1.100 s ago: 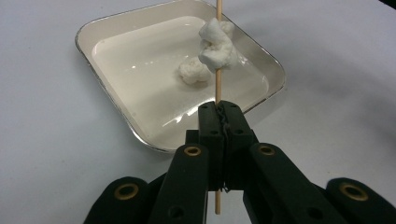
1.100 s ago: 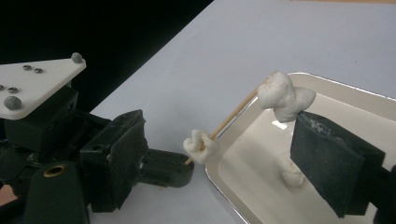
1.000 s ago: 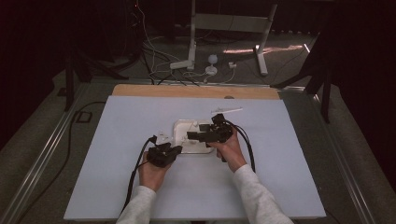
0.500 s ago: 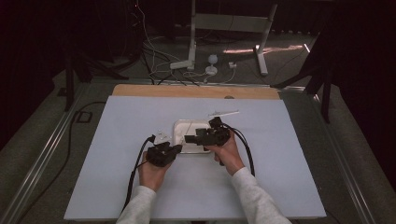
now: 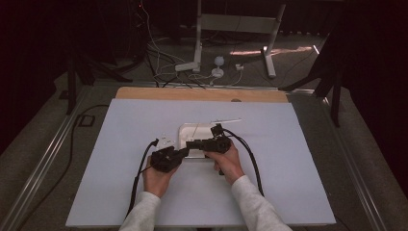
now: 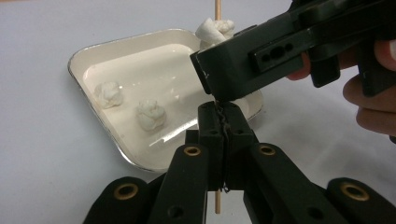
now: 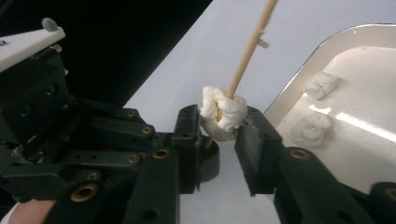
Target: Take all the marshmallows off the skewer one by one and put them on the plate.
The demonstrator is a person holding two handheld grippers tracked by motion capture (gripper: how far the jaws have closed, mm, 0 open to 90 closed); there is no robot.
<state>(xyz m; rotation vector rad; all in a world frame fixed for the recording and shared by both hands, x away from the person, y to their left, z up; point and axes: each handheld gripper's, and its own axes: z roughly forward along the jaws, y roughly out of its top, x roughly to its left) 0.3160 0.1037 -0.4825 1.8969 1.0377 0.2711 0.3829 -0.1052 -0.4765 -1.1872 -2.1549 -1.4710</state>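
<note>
Right gripper view: right gripper (image 7: 219,128) jaws part-open, pressed on either side of a soft white marshmallow lump (image 7: 223,116) skewered on a thin wooden stick (image 7: 247,46). Left gripper view: left gripper (image 6: 223,122) jaws together, clamped on the stick's lower end. Shallow white square tray with metal rim (image 6: 93,51) lies at 10 o'clock of those jaws, holding two more white lumps (image 6: 150,113). High view: both grippers meet at the tray's near edge on the pale blue table (image 5: 298,183).

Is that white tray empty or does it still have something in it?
Not empty: two white lumps lie inside the tray.
</note>
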